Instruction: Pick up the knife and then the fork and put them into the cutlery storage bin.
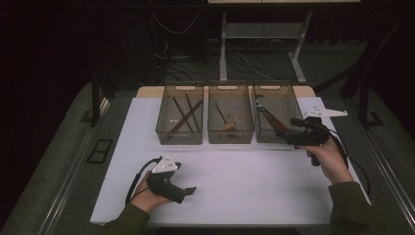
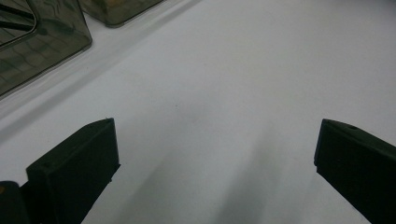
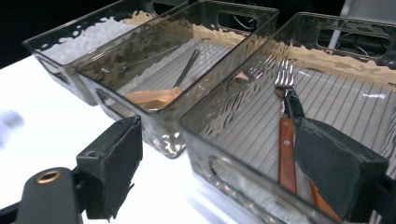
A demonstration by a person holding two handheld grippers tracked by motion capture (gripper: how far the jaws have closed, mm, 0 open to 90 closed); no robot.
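Note:
Three smoky clear bins stand in a row at the back of the white table (image 1: pixel 244 181). The left bin (image 1: pixel 179 138) holds dark sticks (image 1: pixel 183 117). In the middle bin (image 1: pixel 230 138) lies a thin utensil with a wood-coloured end (image 3: pixel 152 97). Wooden-handled forks (image 3: pixel 286 140) lie in the right bin (image 3: pixel 219 140). My right gripper (image 3: pixel 224 163) is open at that bin's near corner, one jaw outside the wall and one over the inside, holding nothing. My left gripper (image 2: pixel 217 154) is wide open low over bare table at the near left (image 1: pixel 188 191).
Past the table's far edge are a desk frame's legs (image 1: pixel 222 44) and loose cables (image 1: pixel 171 54) on the dark floor. Cables trail from both grippers. A grey rail (image 1: pixel 73 171) runs along the table's left side.

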